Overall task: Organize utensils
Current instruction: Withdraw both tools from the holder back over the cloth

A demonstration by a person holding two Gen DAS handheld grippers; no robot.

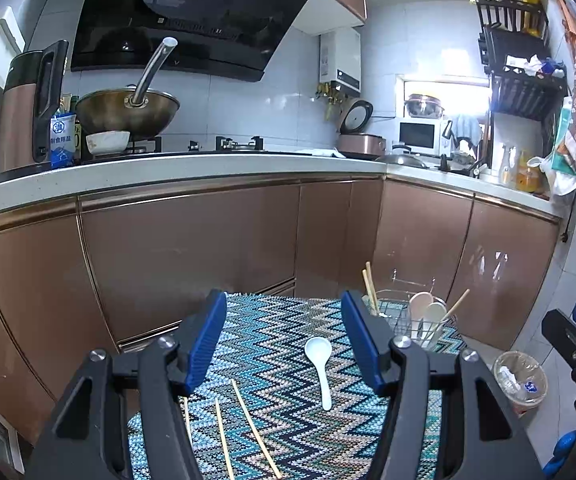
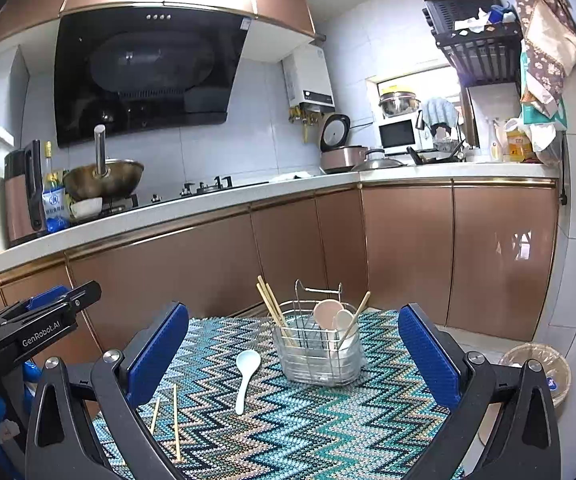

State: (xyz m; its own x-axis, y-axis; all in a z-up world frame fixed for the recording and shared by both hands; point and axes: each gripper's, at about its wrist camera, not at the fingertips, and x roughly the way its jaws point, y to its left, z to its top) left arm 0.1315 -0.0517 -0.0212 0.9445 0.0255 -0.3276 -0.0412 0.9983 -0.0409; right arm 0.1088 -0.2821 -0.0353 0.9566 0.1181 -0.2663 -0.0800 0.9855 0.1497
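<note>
A pale blue spoon (image 1: 319, 368) lies on the zigzag-patterned table mat (image 1: 279, 432), also seen in the right wrist view (image 2: 245, 376). Loose wooden chopsticks (image 1: 253, 426) lie near the mat's front left, also in the right wrist view (image 2: 175, 420). A wire utensil caddy (image 2: 316, 354) at the mat's far right holds a pink spoon, a white spoon and chopsticks; it shows in the left wrist view too (image 1: 416, 320). My left gripper (image 1: 283, 344) is open and empty above the mat. My right gripper (image 2: 294, 354) is open and empty, facing the caddy.
Brown kitchen cabinets (image 2: 288, 240) stand just behind the small table. A wastebasket (image 2: 540, 372) with a plastic liner sits on the floor at the right. The counter holds a wok (image 1: 127, 110), a kettle and a rice cooker.
</note>
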